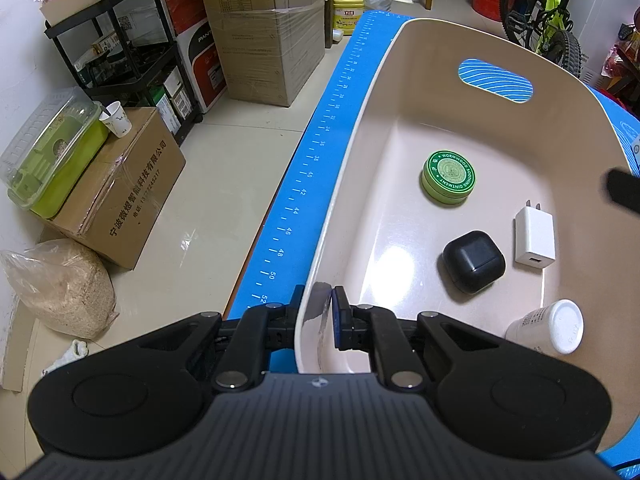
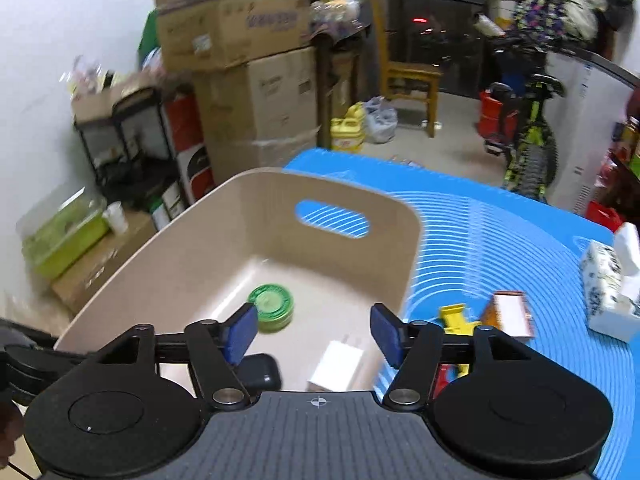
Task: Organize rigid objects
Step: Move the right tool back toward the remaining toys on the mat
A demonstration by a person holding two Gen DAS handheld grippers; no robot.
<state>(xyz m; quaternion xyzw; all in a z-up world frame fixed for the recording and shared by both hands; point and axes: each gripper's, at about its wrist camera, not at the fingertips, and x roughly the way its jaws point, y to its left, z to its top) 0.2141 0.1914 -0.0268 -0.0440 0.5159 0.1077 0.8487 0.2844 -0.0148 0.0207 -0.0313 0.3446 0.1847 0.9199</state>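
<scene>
A beige bin (image 1: 400, 92) stands on the blue mat (image 1: 320, 152). In it lie a green ointment tin (image 1: 448, 178), a black earbud case (image 1: 474, 262), a white charger (image 1: 535, 236) and a white bottle (image 1: 548, 328). My left gripper (image 1: 316, 312) is shut on the bin's near-left wall. My right gripper (image 2: 316, 334) is open and empty above the bin (image 2: 352, 196), over the charger (image 2: 336, 368), the tin (image 2: 272, 306) and the case (image 2: 258, 374). A yellow toy (image 2: 456, 320) and an orange-white box (image 2: 510, 314) lie on the mat right of the bin.
A tissue box (image 2: 608, 288) sits at the mat's right edge. Beyond the table's left edge are cardboard boxes (image 1: 128, 184), a black cart (image 1: 128, 52) and a bag of grain (image 1: 64, 288) on the floor. A bicycle (image 1: 548, 20) and a chair (image 2: 404, 76) stand behind.
</scene>
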